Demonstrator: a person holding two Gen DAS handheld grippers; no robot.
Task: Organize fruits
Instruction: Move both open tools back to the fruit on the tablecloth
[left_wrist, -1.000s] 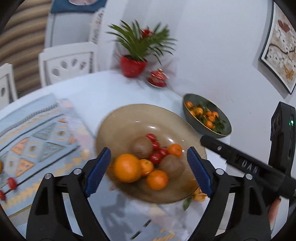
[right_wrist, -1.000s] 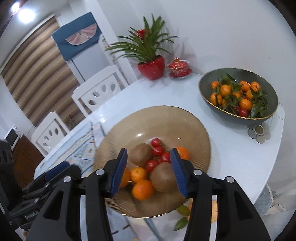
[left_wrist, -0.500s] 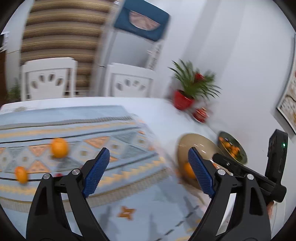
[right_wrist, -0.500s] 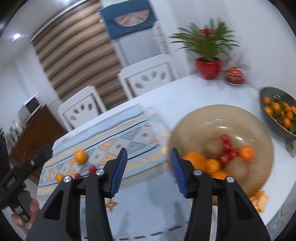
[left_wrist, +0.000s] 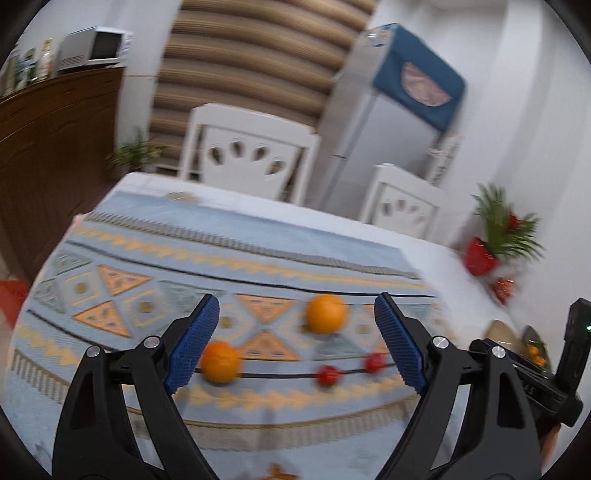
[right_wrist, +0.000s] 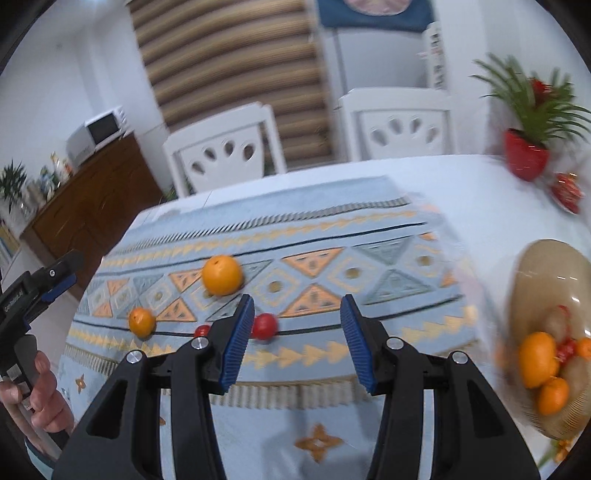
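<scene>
The left gripper (left_wrist: 295, 350) is spread wide and empty above the patterned cloth (left_wrist: 155, 236) on the worktop. The right gripper (right_wrist: 295, 343) is also parted, more narrowly, and holds nothing.

Just ahead of the left gripper lie four loose fruits. A small orange (left_wrist: 220, 361) sits close to its left pad, a larger orange (left_wrist: 327, 313) lies farther out, and two small red fruits (left_wrist: 328, 375) rest on a dark stripe. In the right view the nearer red fruit (right_wrist: 264, 326) sits beside the left pad. Off to the right, the tan bowl (right_wrist: 539, 266) already holds oranges, red fruits and brown ones.

The oranges look firm, light and round, so they would likely roll if nudged. Closing the pads across the widest middle seems safest. The red fruits look small, smooth and probably soft-skinned, so they call for a gentle, centred pinch.
</scene>
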